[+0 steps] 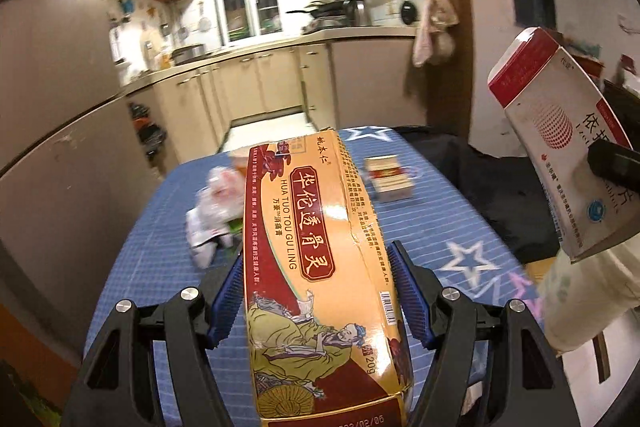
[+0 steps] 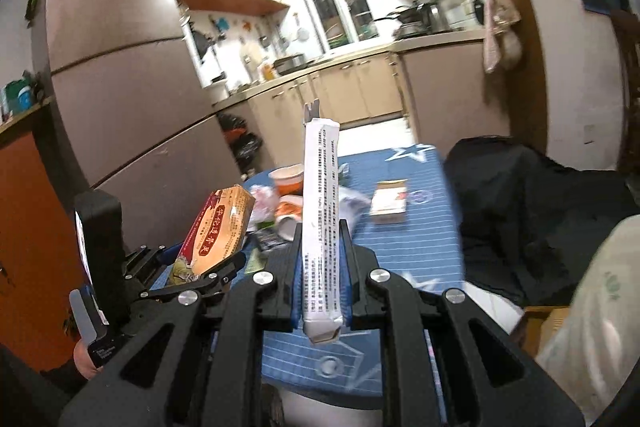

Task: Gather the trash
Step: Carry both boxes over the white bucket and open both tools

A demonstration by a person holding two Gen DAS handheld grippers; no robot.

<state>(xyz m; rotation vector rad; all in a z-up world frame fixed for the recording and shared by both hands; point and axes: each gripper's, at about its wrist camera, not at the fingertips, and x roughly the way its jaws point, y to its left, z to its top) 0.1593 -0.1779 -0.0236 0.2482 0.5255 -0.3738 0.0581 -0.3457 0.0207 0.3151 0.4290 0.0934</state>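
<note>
The left tool (image 1: pixel 320 291) pinches a long orange medicine carton (image 1: pixel 316 251) across its narrow sides, held above the blue table (image 1: pixel 440 227), long axis pointing away toward the kitchen. The right tool (image 2: pixel 322 267) pinches a white-and-red medicine box (image 2: pixel 320 211) edge-on, long axis tilted up and forward. Both look like light, hollow cardboard that would crush under hard pressure; gripping near the middle seems safest. A small box (image 2: pixel 388 203), an orange cup (image 2: pixel 286 177) and crumpled wrappers (image 1: pixel 216 203) lie on the table.
</note>
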